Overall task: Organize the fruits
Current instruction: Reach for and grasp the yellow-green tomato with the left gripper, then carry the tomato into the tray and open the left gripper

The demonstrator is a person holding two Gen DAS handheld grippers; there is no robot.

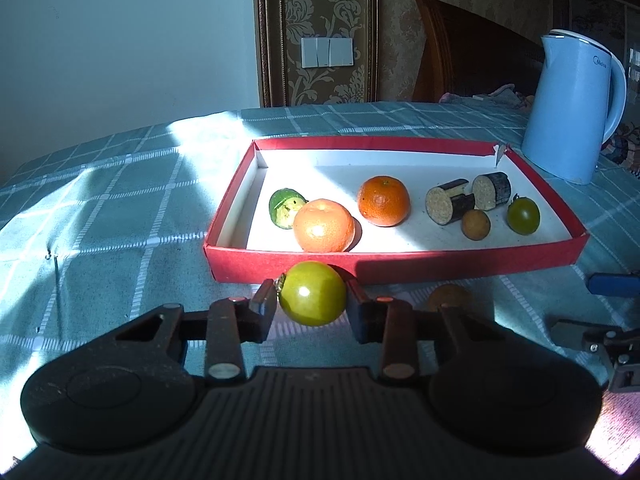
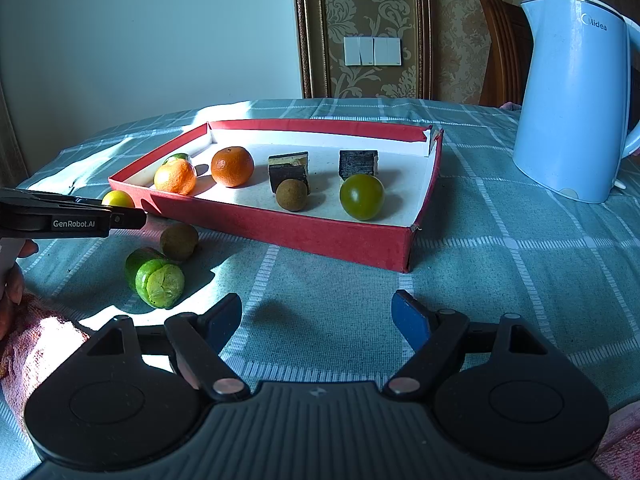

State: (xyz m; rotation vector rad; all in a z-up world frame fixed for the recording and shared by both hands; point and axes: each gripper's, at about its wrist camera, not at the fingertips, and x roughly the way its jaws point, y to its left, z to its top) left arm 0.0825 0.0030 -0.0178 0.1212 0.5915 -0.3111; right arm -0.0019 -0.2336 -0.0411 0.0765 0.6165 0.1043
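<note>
My left gripper (image 1: 312,300) is shut on a green tomato (image 1: 312,299) just in front of the red box (image 1: 400,266). Its two pads touch the tomato's sides. Inside the box lie two oranges (image 1: 324,226) (image 1: 383,201), a cut green fruit (image 1: 285,208), two dark cut cylinders (image 1: 448,202), a small brown fruit (image 1: 475,224) and another green tomato (image 1: 523,215). On the cloth outside the box lie a brown round fruit (image 2: 179,241) and a cut green fruit (image 2: 156,284). My right gripper (image 2: 316,320) stands open over bare cloth, holding nothing.
A light blue kettle (image 2: 572,112) stands at the back right, beyond the box. A checked teal tablecloth (image 2: 500,260) covers the table. A hand and a pink sleeve (image 2: 36,344) show at the left edge of the right wrist view. A wooden chair (image 1: 460,52) stands behind the table.
</note>
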